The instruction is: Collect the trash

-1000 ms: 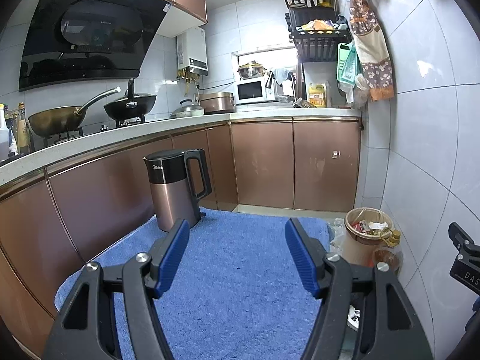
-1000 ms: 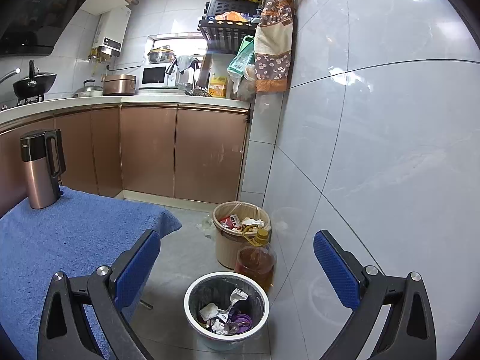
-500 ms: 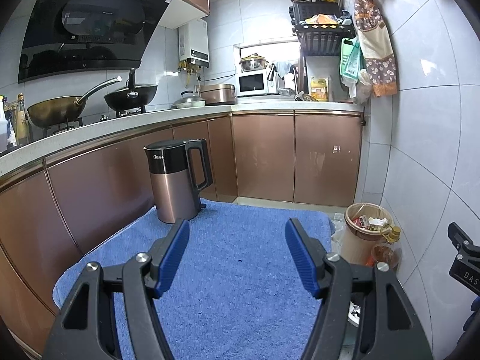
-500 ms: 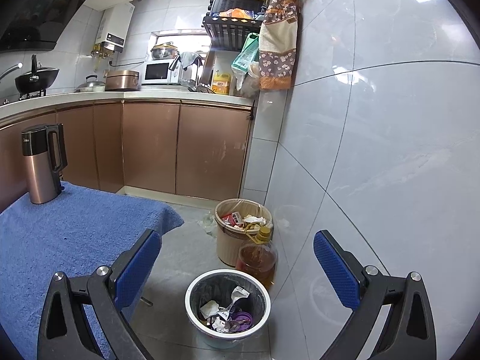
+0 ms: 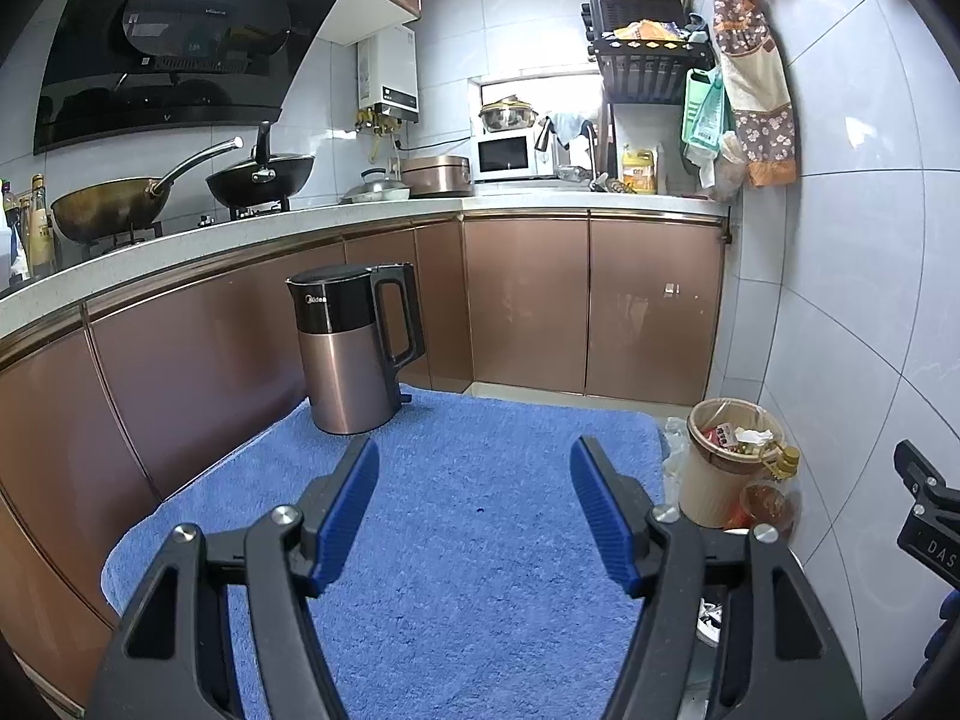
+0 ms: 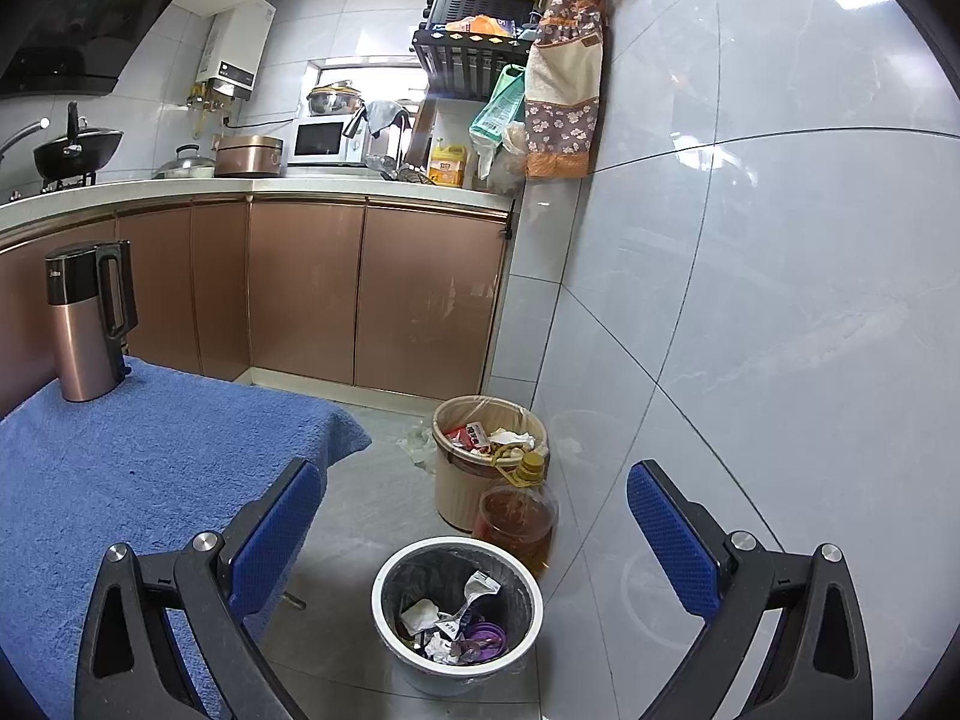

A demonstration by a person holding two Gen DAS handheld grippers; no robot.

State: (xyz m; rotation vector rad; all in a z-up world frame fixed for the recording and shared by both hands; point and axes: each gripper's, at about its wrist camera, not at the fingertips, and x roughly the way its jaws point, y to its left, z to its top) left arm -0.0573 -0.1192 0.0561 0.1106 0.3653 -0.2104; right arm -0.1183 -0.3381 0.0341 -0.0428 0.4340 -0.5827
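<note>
A narrow kitchen with copper-coloured cabinets and grey wall tiles surrounds a table under a blue towel.

From the left wrist, the left gripper hangs above the towel with its blue pads spread wide and nothing between them. An electric kettle stands upright on the far left corner of the towel, close to the cabinets. Past the towel's right edge a beige bin sits on the floor by the wall, trash showing at its top, and an oil bottle leans just beside it.

From the right wrist, the right gripper is also spread wide and empty, off the towel's right edge and over the floor. Below it, right of the towel, stands a white-rimmed bin holding crumpled trash: paper scraps and something purple. Beyond that are the oil bottle and the beige bin, touching each other. The kettle is on the towel's far corner.
</note>
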